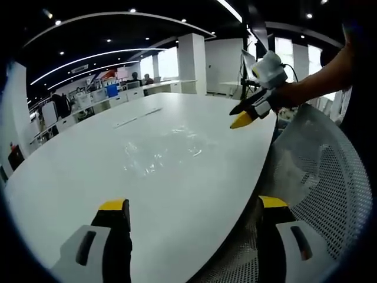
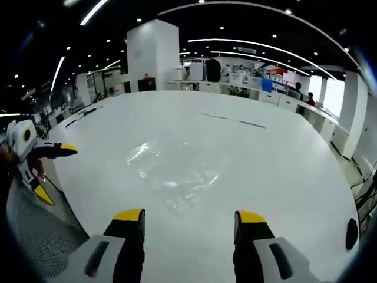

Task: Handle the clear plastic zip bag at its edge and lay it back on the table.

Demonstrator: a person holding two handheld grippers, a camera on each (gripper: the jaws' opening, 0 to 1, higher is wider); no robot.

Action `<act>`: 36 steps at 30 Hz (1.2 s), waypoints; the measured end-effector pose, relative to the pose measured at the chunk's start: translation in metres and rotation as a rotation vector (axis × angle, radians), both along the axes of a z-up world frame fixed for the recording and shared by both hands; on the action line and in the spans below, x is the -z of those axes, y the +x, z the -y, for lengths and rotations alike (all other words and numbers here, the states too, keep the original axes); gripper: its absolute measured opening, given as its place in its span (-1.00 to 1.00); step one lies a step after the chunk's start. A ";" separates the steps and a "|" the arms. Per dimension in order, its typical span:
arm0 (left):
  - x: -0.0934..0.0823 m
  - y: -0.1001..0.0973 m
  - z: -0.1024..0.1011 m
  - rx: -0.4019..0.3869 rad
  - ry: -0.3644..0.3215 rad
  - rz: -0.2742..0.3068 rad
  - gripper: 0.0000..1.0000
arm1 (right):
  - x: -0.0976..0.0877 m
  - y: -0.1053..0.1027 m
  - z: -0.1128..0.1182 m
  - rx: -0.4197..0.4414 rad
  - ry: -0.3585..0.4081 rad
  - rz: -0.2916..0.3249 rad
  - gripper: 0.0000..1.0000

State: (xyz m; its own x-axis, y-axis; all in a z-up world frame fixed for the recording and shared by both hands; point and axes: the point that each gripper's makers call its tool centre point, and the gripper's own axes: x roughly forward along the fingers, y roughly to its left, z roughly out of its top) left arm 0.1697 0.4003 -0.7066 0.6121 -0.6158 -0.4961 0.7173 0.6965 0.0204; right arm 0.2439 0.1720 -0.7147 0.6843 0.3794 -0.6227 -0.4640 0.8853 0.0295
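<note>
Both grippers are released and grasp nothing. In the left gripper view the left gripper [image 1: 191, 212] shows its yellow-tipped jaws spread wide, one over the white bench [image 1: 88, 171], the other past its edge over a white mesh chair back [image 1: 330, 177]. The right gripper [image 1: 250, 112] comes in from the right of that view, held in a person's hand [image 1: 288, 94], its jaws parted above the bench edge.

In the right gripper view the right gripper [image 2: 189, 221] has its jaws apart over the bench [image 2: 283, 159]. The left gripper [image 2: 50, 171] shows at the left, jaws wide apart at the bench edge.

The clear plastic zip bag [image 2: 177, 168] lies flat on the bench, ahead of the right gripper and apart from its jaws. In the left gripper view the bag [image 1: 159, 150] lies mid-bench, well apart from both grippers. Desks and a white pillar [image 2: 153, 56] stand beyond.
</note>
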 end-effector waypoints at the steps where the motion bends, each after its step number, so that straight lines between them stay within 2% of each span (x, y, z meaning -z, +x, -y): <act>1: 0.000 0.000 0.000 0.000 0.000 0.000 0.76 | 0.001 0.001 0.000 0.001 0.003 -0.002 0.19; 20: 0.000 -0.001 0.000 0.005 0.002 -0.007 0.74 | 0.022 0.011 -0.016 -0.002 0.014 -0.058 -0.10; 36: 0.001 -0.001 0.001 0.007 0.003 -0.013 0.72 | 0.042 0.032 -0.016 0.039 0.003 -0.078 -0.33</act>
